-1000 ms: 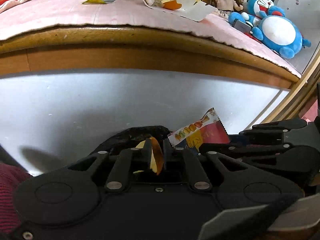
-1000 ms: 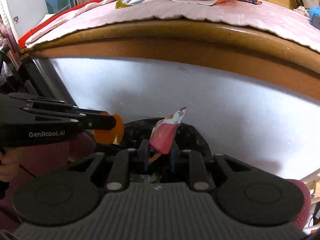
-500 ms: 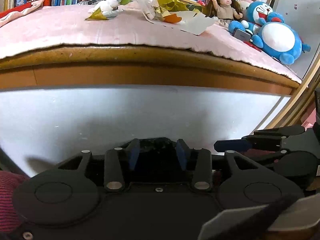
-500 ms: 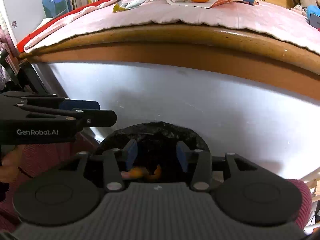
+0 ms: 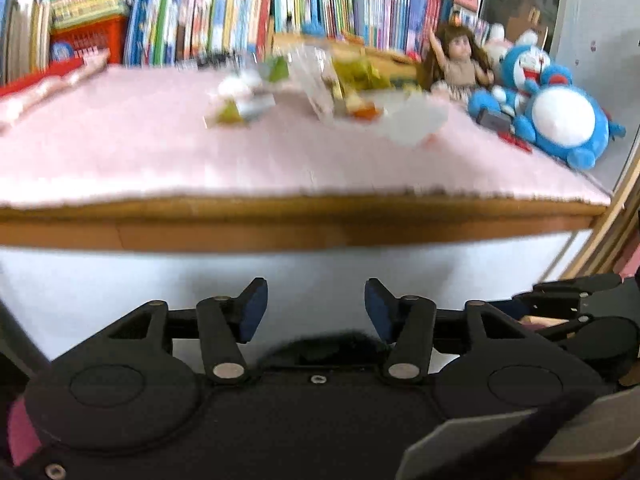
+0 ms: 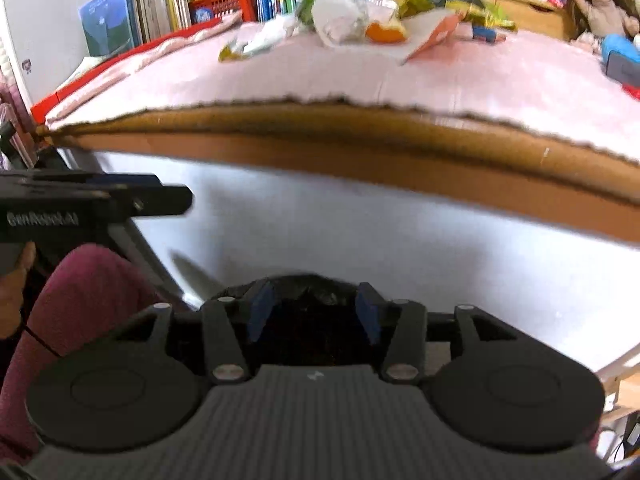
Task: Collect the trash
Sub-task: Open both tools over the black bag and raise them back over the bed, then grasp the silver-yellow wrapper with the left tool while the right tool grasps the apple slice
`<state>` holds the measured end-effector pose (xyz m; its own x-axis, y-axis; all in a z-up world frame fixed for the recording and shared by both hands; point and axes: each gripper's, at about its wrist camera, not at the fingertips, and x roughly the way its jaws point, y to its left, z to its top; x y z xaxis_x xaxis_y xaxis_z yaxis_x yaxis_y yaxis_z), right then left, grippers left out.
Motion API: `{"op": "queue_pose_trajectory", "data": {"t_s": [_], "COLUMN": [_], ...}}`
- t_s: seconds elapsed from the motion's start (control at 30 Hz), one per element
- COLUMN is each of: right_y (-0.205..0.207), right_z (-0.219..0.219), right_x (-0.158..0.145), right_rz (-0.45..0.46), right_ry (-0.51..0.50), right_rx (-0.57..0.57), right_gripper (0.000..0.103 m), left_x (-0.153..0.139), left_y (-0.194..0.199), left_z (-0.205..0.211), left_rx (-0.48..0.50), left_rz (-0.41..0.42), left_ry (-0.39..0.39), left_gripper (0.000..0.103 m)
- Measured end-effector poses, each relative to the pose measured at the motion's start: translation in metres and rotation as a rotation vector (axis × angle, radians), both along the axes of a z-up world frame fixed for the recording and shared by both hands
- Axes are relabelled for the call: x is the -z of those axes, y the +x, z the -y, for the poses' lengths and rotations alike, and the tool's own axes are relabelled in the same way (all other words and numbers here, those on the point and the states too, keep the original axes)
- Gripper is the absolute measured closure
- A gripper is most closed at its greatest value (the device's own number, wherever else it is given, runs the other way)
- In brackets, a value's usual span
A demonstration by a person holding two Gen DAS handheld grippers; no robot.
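Note:
My left gripper (image 5: 312, 306) is open and empty, held below the table's front edge. My right gripper (image 6: 313, 312) is also open and empty, hovering over the black trash bag (image 6: 316, 292), whose rim also shows low in the left wrist view (image 5: 328, 346). On the pink mat (image 5: 160, 148) lies a heap of trash: a clear plastic wrapper (image 5: 316, 80), yellow-green wrappers (image 5: 360, 72), an orange peel (image 6: 384, 32), crumpled white paper (image 6: 336, 20) and a small green-yellow wrapper (image 5: 230, 112). The right gripper shows at the left wrist view's right edge (image 5: 576, 296), the left gripper at the right wrist view's left (image 6: 168, 200).
A wooden table edge (image 6: 360, 148) runs across above a white panel (image 6: 360, 232). Books (image 5: 280, 12) and a red basket (image 5: 88, 36) line the back. A doll (image 5: 456, 60) and a blue plush toy (image 5: 556, 120) sit at the right. A person's red-clad leg (image 6: 80, 300) is at left.
Both grippers let go of the orange peel and the red snack wrapper over the bag, opened wide, and have risen toward the tabletop.

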<state>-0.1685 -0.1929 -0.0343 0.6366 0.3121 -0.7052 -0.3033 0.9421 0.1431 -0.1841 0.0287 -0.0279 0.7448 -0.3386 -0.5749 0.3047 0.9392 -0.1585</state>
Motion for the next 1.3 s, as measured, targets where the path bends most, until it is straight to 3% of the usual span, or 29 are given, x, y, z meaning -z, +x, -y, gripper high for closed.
{"op": "queue_pose_trajectory", "data": {"t_s": [0.23, 0.63, 0.9, 1.3], "right_y": [0.005, 0.025, 0.048, 0.108], "right_z": [0.008, 0.01, 0.017, 0.029], "right_x": [-0.028, -0.067, -0.081, -0.091], "right_rz": [0.101, 0.24, 0.298, 0.307], "right_ry": [0.014, 0.002, 0.014, 0.011], "right_rx": [0.003, -0.002, 0.022, 0.095], "right_gripper": [0.035, 0.026, 0.021, 0.018], "left_x": [-0.04, -0.066, -0.07, -0.068], "left_y": [0.007, 0.039, 0.075, 0.147], "left_z": [-0.013, -0.005, -0.004, -0.008], "left_rx": [-0.02, -0.046, -0.071, -0.134], "left_rz": [0.116, 0.223, 0.209, 0.144], "left_ry": [-0.018, -0.003, -0.021, -0.041], "left_gripper": [0.038, 0.023, 0.021, 0.02]}}
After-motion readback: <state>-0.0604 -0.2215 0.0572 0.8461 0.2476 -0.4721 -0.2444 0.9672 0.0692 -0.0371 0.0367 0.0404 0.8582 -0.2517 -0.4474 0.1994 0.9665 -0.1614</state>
